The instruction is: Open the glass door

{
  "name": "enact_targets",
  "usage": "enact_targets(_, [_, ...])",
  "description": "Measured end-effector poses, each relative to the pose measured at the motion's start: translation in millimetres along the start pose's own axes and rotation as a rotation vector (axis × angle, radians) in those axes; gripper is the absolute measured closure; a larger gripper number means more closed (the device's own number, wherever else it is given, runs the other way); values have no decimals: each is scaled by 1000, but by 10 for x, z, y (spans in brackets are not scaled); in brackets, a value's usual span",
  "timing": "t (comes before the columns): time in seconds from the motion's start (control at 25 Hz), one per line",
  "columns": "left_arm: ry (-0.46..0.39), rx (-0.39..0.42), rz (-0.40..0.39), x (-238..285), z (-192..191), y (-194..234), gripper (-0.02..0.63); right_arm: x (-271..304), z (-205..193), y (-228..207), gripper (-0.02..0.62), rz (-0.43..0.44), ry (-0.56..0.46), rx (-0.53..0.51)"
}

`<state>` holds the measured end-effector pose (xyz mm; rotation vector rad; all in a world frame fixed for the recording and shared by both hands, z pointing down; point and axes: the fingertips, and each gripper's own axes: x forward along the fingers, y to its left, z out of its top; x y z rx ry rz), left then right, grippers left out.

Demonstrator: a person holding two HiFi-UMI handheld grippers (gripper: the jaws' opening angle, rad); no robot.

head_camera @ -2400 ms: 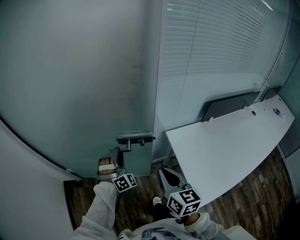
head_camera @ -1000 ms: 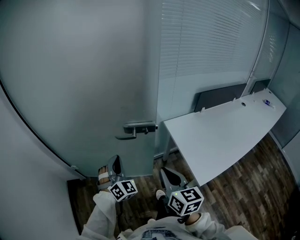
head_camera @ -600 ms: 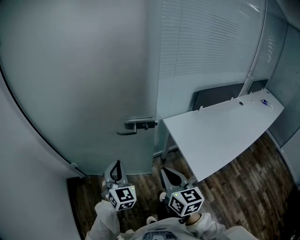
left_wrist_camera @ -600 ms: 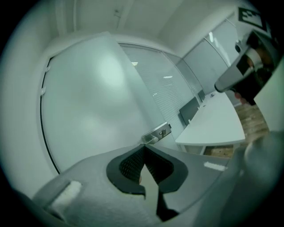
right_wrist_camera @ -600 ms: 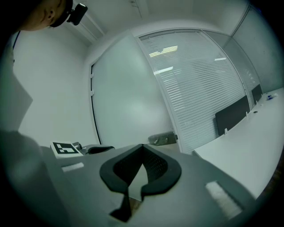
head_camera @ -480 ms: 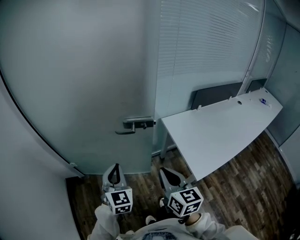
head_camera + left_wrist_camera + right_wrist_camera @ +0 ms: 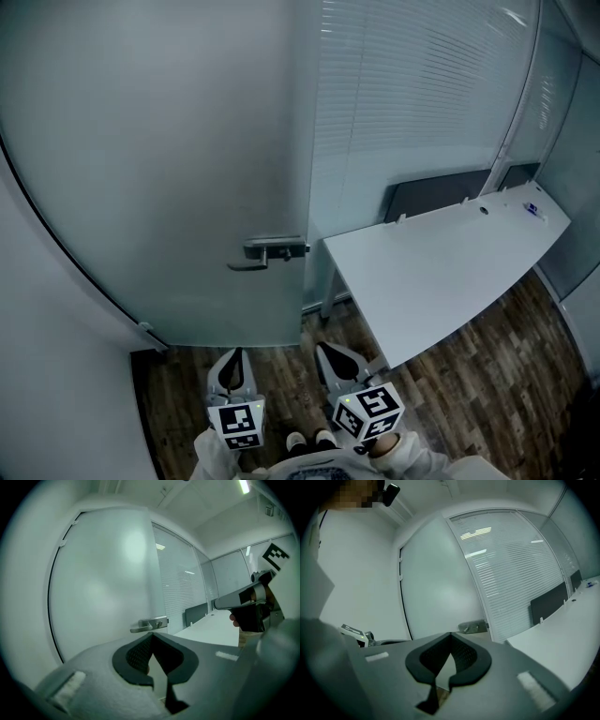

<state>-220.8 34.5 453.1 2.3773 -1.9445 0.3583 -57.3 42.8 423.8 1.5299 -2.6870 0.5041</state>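
The frosted glass door [image 7: 187, 159] fills the left of the head view, and its right edge meets a glass panel with blinds. Its metal lever handle [image 7: 267, 251] points left; the handle [image 7: 149, 624] also shows in the left gripper view and the handle [image 7: 472, 627] in the right gripper view. My left gripper [image 7: 232, 354] hangs well below the handle, clear of it, jaws shut and empty [image 7: 151, 634]. Beside it my right gripper [image 7: 328, 349] is also shut on nothing [image 7: 450, 634]. Both point at the door.
A white desk [image 7: 441, 267] with a dark back panel [image 7: 436, 195] stands to the right of the door, its corner near the handle. The blinds panel [image 7: 422, 94] runs behind it. Dark wood floor [image 7: 469, 375] lies below. The person's feet show at the bottom edge.
My left gripper has drawn back from just under the handle towards the person and rolled upright. The right gripper has hardly moved. The handle stays where it was.
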Motion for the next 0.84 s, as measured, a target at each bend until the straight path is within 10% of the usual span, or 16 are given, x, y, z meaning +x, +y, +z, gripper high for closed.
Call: enact_targets(0.84, [56, 26, 29, 211, -148, -369, 603, -81, -140, -470, 592, 19, 38, 34])
